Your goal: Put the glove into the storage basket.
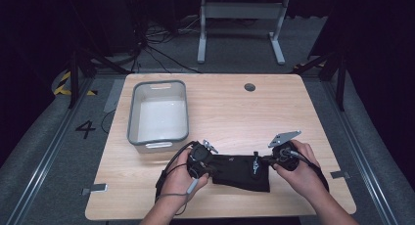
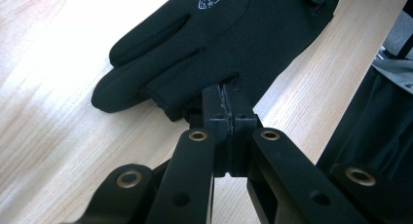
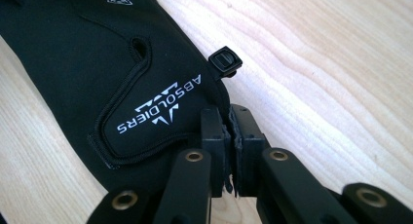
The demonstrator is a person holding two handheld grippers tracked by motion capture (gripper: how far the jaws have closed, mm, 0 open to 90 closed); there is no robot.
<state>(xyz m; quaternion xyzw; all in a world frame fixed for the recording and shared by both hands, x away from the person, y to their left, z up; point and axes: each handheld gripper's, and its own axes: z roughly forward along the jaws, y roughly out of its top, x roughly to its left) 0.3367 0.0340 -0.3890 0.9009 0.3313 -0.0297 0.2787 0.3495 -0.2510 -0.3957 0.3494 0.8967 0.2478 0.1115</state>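
A black glove [image 1: 242,172] lies flat near the front edge of the bench [image 1: 230,102]. The left gripper [image 2: 225,104] has its jaws clenched on a fingertip; the right gripper [image 3: 228,129] pinches the cuff edge. The glove looks soft, light and limp, likely to sag between holds, so opposite ends suit it.

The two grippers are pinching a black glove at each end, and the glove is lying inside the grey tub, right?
Not quite. Both the left gripper and the right gripper do pinch the black glove at its ends, but the high view shows it lying on the wooden table, beside the grey tub, which holds nothing.
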